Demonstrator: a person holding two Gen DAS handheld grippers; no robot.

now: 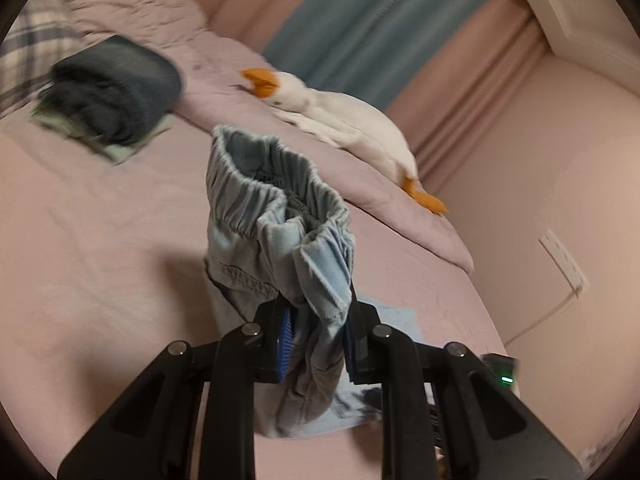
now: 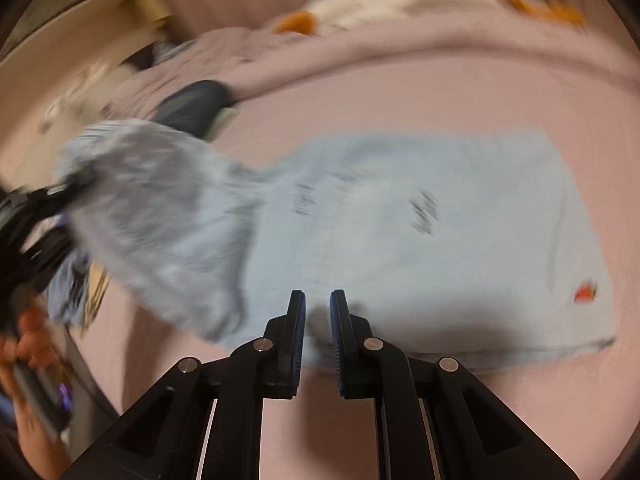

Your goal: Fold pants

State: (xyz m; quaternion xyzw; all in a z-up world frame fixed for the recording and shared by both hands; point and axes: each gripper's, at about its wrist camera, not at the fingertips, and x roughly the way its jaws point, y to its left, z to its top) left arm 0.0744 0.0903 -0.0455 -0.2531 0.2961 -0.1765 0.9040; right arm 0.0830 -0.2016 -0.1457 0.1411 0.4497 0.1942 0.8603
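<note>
Between the left gripper's (image 1: 316,336) pads, the pants' (image 2: 400,240) waistband is pinched and lifted; their length runs rightward, flat on the bed (image 2: 440,92). The right gripper (image 2: 318,320) hovers nearer, jaws narrow, holding nothing.

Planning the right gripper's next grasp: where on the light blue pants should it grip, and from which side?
Probably the near edge of the pants, right in front of the right gripper, coming in low from the near side. That part lies flat on the bed, so only its edge offers a pinch. The left gripper already clamps the bunched elastic waistband end.
</note>
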